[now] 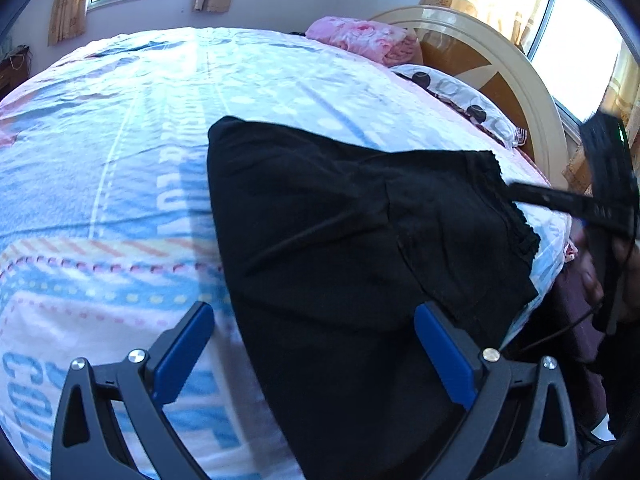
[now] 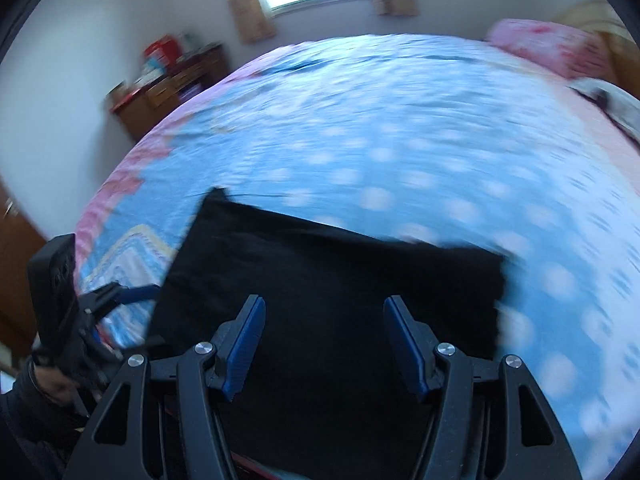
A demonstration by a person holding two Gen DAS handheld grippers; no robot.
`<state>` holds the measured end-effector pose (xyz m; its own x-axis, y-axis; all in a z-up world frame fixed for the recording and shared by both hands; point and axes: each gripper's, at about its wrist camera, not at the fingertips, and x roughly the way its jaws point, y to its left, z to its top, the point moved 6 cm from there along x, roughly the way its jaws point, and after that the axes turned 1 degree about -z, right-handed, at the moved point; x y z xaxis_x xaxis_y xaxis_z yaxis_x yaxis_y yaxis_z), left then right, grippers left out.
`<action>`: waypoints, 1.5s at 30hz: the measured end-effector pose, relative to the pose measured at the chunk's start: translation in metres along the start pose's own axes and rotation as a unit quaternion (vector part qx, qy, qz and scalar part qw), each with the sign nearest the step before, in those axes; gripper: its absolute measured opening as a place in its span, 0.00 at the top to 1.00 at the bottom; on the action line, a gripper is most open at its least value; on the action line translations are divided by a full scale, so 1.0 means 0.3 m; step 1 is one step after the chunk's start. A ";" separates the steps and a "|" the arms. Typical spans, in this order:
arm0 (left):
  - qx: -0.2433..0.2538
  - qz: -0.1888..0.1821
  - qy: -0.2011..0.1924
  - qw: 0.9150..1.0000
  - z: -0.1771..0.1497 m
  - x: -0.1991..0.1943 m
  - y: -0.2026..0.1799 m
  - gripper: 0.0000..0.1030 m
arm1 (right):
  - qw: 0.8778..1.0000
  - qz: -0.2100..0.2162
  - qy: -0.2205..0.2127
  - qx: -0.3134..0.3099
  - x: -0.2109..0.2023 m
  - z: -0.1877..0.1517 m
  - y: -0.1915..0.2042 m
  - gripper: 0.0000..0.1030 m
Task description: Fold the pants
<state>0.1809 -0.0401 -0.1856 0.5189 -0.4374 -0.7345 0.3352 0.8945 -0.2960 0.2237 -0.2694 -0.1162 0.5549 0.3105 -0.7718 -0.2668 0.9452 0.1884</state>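
Note:
Black pants (image 1: pixel 360 240) lie folded into a broad slab on the blue and pink bedsheet (image 1: pixel 120 140), near the bed's front edge. My left gripper (image 1: pixel 314 354) hovers open above their near end, one blue pad over the cloth, the other over the sheet. In the blurred right wrist view the pants (image 2: pixel 328 280) fill the lower middle, and my right gripper (image 2: pixel 324 344) stands open above them with nothing pinched. The right gripper (image 1: pixel 560 204) also shows at the right edge of the left wrist view, reaching toward the scalloped hem. The left gripper (image 2: pixel 120 308) appears at far left.
A pink blanket (image 1: pixel 364 40) and a dotted pillow (image 1: pixel 460 96) lie by the round headboard (image 1: pixel 516 76). A wooden dresser (image 2: pixel 168 88) with clutter stands beyond the bed's far corner. A person's hand (image 2: pixel 52 384) holds the left gripper.

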 end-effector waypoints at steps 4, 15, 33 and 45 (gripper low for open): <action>-0.005 -0.003 0.002 1.000 0.037 0.047 0.010 0.00 | 0.997 -0.032 0.001 0.066 -0.049 -0.080 -0.184 0.39; 0.009 0.001 0.001 1.000 0.081 0.091 -0.005 0.00 | 0.986 0.072 0.015 0.151 0.036 -0.154 -0.261 0.39; 0.007 -0.022 -0.020 1.000 0.103 0.040 -0.004 0.84 | 0.984 0.109 -0.026 0.138 0.016 -0.143 -0.164 0.82; -0.025 0.009 -0.126 0.992 0.219 -0.298 0.194 0.87 | 0.990 0.130 -0.043 -0.046 -0.065 0.230 0.208 0.86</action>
<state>0.2057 0.0448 -0.0970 0.7063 -0.4245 -0.5665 0.2878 0.9033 -0.3181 0.2507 -0.2096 -0.0475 0.5225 0.5530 -0.6490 -0.4771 0.8205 0.3150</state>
